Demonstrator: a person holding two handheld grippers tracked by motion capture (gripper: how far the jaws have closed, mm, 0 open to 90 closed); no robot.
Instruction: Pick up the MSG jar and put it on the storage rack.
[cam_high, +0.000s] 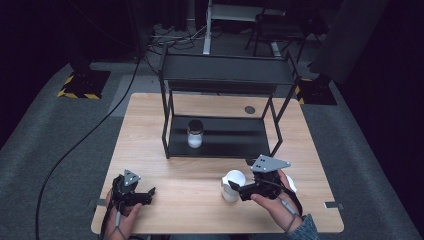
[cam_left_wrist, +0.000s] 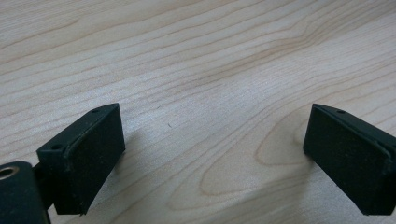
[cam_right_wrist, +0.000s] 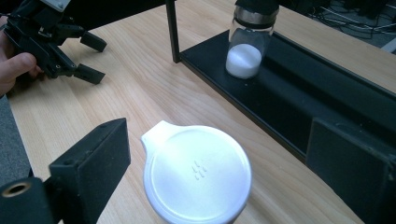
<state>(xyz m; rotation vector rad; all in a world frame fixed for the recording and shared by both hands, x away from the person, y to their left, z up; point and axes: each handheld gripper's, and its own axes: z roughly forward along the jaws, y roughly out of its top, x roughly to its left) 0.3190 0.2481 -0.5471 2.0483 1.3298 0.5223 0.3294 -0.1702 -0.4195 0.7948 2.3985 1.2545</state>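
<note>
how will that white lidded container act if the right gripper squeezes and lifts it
The white container looks like smooth plastic, so it may slip between the pads. It is round and upright, so a sideways nudge could tip it and let it roll. The right hand-held gripper stands open around it.

Matt wood table (cam_high: 200, 200), glossy plastic lid (cam_right_wrist: 196, 175), glass jar (cam_right_wrist: 247, 39).

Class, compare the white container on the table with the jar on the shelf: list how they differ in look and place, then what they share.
The white container is opaque with a white lid; the jar is clear glass with a dark lid and white powder at its bottom. The container stands on the bare table between the open right tongs; the jar stands on the black shelf, away from both tongs. Both stand upright with lids on.
</note>
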